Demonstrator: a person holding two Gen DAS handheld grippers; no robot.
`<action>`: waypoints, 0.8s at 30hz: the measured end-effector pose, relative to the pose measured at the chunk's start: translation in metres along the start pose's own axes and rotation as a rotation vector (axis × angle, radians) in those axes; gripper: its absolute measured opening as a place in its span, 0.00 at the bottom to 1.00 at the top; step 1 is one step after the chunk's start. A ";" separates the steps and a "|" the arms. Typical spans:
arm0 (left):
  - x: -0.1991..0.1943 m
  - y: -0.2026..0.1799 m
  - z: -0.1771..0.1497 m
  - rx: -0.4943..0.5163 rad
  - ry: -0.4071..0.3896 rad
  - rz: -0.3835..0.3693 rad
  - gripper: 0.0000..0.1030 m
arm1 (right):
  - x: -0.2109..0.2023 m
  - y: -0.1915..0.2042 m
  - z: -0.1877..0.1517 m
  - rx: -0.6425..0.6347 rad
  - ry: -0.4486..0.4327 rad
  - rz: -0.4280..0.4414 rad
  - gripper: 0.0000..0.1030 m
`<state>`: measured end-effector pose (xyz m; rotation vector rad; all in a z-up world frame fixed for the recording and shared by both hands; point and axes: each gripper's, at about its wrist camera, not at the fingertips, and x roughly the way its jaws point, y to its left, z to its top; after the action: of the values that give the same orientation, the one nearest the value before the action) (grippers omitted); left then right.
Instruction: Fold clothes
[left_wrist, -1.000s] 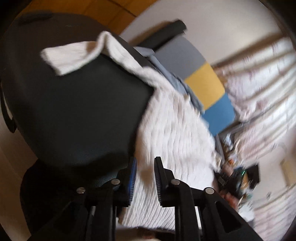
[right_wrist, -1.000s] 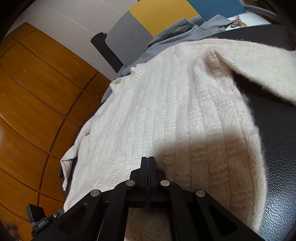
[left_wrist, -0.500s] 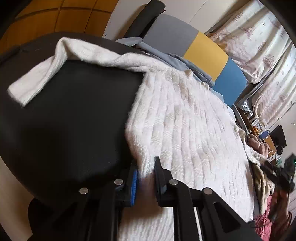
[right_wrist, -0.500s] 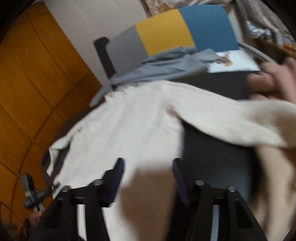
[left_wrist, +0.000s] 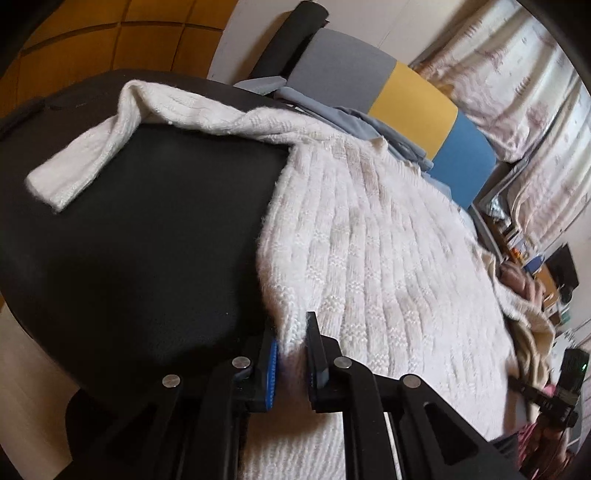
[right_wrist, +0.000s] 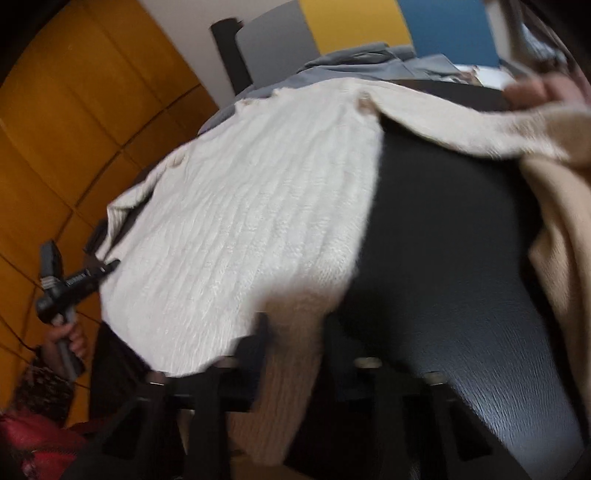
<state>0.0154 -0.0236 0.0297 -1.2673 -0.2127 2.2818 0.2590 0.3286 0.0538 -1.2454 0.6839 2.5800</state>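
Since the cream knit sweater (left_wrist: 369, 258) lies spread flat on the black round worktop (left_wrist: 147, 240), front body facing up and one sleeve (left_wrist: 92, 147) trailing off past its shoulder, the whole job centres on it. It looks a soft, thick, fairly light rib knit that will sag and stretch if lifted by one spot, so I would judge the hem corners the place to take hold, one at each side. The left hand-held gripper (left_wrist: 291, 354) sits at the sweater's near hem corner with its jaws slightly spread and a fold of the hem between them, not visibly squeezed. At the opposite hem corner the right hand-held gripper (right_wrist: 295, 332) is blurred, jaws apart, the knit running between them; whether it bites I cannot tell. Counting outward from the sweater: one sweater, two sleeves, the second (right_wrist: 461, 125) stretched away toward a beige garment (right_wrist: 561, 221); one grey-blue garment (left_wrist: 354, 118) bunched beyond the collar; one chair back (left_wrist: 388, 92) behind that in grey, yellow and blue; and patterned curtains (left_wrist: 517, 81) farther off.
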 end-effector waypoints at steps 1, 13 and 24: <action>0.001 -0.003 0.000 0.016 0.007 0.010 0.11 | 0.001 0.002 0.001 -0.016 -0.007 -0.026 0.09; 0.001 -0.021 -0.001 0.143 0.048 0.073 0.12 | -0.022 -0.035 -0.019 0.029 0.023 -0.106 0.07; -0.019 -0.021 0.033 0.068 -0.024 -0.033 0.16 | -0.035 -0.002 0.039 -0.086 -0.152 -0.142 0.16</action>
<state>0.0040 -0.0117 0.0699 -1.1938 -0.1626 2.2581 0.2549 0.3506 0.1013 -1.0660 0.4429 2.5769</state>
